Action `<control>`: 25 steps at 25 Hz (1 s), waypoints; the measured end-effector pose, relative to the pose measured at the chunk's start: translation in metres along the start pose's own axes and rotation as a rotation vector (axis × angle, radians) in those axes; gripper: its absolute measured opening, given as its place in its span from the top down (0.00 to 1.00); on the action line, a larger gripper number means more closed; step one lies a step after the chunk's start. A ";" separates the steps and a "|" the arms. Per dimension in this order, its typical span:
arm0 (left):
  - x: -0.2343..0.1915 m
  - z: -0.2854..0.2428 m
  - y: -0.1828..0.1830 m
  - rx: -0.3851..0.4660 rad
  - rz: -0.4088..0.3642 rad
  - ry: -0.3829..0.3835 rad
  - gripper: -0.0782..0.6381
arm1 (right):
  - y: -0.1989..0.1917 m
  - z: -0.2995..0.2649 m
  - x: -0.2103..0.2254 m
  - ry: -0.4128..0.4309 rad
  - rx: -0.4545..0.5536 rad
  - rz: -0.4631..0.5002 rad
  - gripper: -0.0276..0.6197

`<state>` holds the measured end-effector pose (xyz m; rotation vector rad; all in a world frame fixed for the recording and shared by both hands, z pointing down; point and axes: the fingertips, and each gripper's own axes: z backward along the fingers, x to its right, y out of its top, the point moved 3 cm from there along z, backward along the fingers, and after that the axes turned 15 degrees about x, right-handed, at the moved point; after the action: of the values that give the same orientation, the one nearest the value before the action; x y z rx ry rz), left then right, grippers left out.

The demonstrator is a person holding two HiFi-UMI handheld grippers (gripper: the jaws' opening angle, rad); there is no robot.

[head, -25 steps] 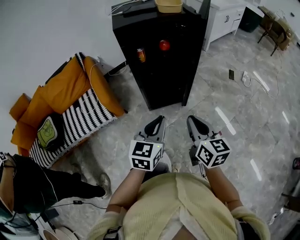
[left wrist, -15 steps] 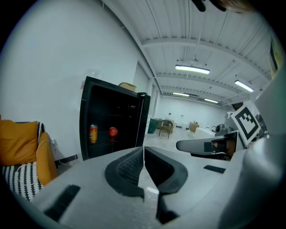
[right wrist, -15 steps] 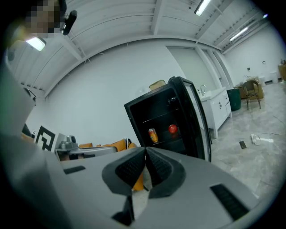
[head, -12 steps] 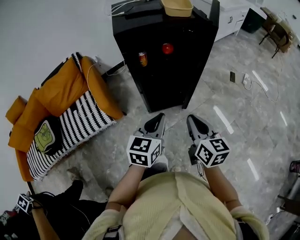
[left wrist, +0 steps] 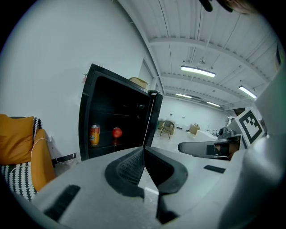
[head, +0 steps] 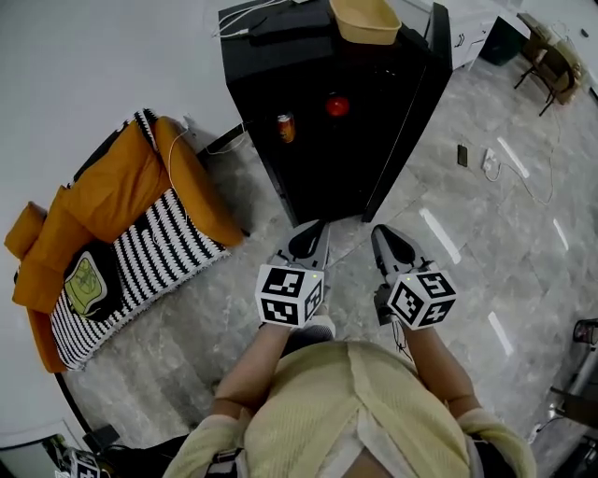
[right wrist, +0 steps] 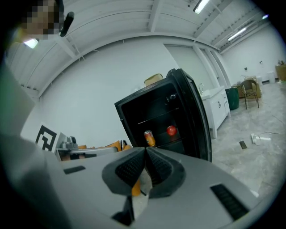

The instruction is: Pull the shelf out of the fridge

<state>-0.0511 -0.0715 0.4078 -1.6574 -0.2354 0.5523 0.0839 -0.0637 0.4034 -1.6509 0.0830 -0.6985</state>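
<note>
A black fridge (head: 318,84) stands open ahead of me, its door (head: 411,121) swung out to the right. An orange can (head: 286,128) and a red round fruit (head: 337,105) rest on a shelf (left wrist: 107,145) inside. My left gripper (head: 311,233) is shut and empty, a short way in front of the fridge's foot. Beside it, my right gripper (head: 385,238) is also shut with nothing held. The left gripper view shows its jaws (left wrist: 144,150) meeting below the can (left wrist: 94,135). In the right gripper view the closed jaws (right wrist: 145,150) sit under the can (right wrist: 149,138) and fruit (right wrist: 171,130).
A yellow bowl (head: 364,19) sits on top of the fridge. An orange couch with a striped blanket (head: 121,205) stands to the left. A phone (head: 462,154) and cables lie on the marble floor at right. White cabinets stand behind the door.
I have come closer to the fridge, and both grippers edged forward with me. The person in black at the lower left has moved almost out of view.
</note>
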 end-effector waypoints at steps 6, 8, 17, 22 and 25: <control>-0.021 -0.016 0.006 -0.007 -0.025 -0.053 0.85 | 0.002 -0.034 -0.005 -0.016 0.006 0.013 0.91; -0.029 -0.021 0.004 -0.026 -0.037 -0.067 0.85 | 0.001 -0.045 -0.006 -0.023 0.013 0.013 0.91; -0.059 -0.047 0.007 -0.028 -0.014 -0.018 0.85 | 0.002 -0.077 0.000 -0.065 0.034 0.027 0.91; -0.067 -0.068 0.020 0.033 0.021 0.021 0.85 | 0.011 -0.100 0.010 -0.071 0.050 0.013 0.91; -0.073 -0.082 0.026 0.075 0.056 0.057 0.85 | 0.016 -0.114 0.018 -0.068 0.056 0.001 0.91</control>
<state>-0.0791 -0.1807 0.4046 -1.6078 -0.1257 0.5491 0.0484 -0.1750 0.3997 -1.6192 0.0158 -0.6376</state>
